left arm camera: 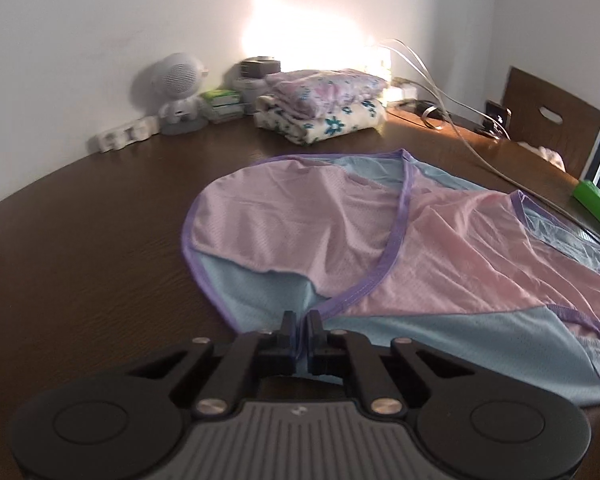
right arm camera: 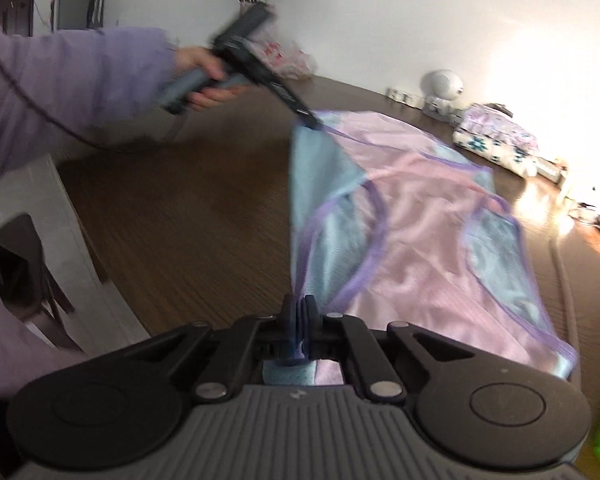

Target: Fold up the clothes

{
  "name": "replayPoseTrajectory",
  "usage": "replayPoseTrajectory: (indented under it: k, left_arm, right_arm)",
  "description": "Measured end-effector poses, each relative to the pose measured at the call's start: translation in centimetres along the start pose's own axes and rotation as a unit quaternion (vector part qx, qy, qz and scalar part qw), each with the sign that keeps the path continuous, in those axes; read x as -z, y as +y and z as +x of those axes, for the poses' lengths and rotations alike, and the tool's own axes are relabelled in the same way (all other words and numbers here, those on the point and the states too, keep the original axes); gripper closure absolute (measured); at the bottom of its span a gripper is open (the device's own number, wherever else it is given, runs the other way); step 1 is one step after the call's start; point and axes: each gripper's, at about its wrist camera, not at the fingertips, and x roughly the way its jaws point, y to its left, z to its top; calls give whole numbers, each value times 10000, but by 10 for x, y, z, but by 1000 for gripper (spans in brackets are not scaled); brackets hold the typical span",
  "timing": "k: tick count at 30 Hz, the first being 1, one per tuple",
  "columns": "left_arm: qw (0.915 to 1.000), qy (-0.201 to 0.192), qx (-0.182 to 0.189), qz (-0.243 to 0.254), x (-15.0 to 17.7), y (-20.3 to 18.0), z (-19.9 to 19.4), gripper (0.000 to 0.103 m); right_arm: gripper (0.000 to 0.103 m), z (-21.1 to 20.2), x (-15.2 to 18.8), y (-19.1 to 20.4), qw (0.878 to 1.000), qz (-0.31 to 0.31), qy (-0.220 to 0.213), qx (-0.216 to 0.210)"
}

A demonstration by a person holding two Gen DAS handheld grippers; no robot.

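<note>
A thin pink and light-blue garment [left arm camera: 440, 248] with purple trim lies partly spread on the dark wooden table [left arm camera: 80, 240]. My left gripper [left arm camera: 303, 320] is shut on its near edge, blue cloth pinched between the fingers. In the right wrist view the same garment [right arm camera: 420, 220] stretches away, its blue edge lifted taut between both grippers. My right gripper [right arm camera: 300, 306] is shut on a bunched corner of that edge. The left gripper [right arm camera: 310, 120], held by a hand in a lilac sleeve [right arm camera: 60, 92], clamps the far corner above the table.
A stack of folded floral clothes [left arm camera: 324, 108] sits at the back by the wall, next to a white round speaker figure [left arm camera: 180, 92] and small boxes. Cables [left arm camera: 452, 108] run along the right rear. A green object [left arm camera: 596, 204] lies at the right edge. Chairs [right arm camera: 24, 264] stand left.
</note>
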Motion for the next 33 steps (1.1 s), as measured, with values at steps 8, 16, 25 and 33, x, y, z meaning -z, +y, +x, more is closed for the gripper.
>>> replayPoseTrajectory:
  k: [8,16,25,33]
  left_arm:
    - [9987,-195,-477,-33,86,-96,-85,100]
    - [9941,-405,-1009,52,170,-229,-159,99]
    - [9852,-1149,-717,-1052,96,-163,-165,45]
    - [9771,-54,-1576,-1430,12,-113,-49,54]
  right_arm:
    - [100,-22,26,-64,9955,85,363,868]
    - [95,-40,27,-77,9963,142,131,837]
    - [70,-40,15,-66,9988,261,-244,327]
    - [94,-3,10,-54,9963,834,-175,-83]
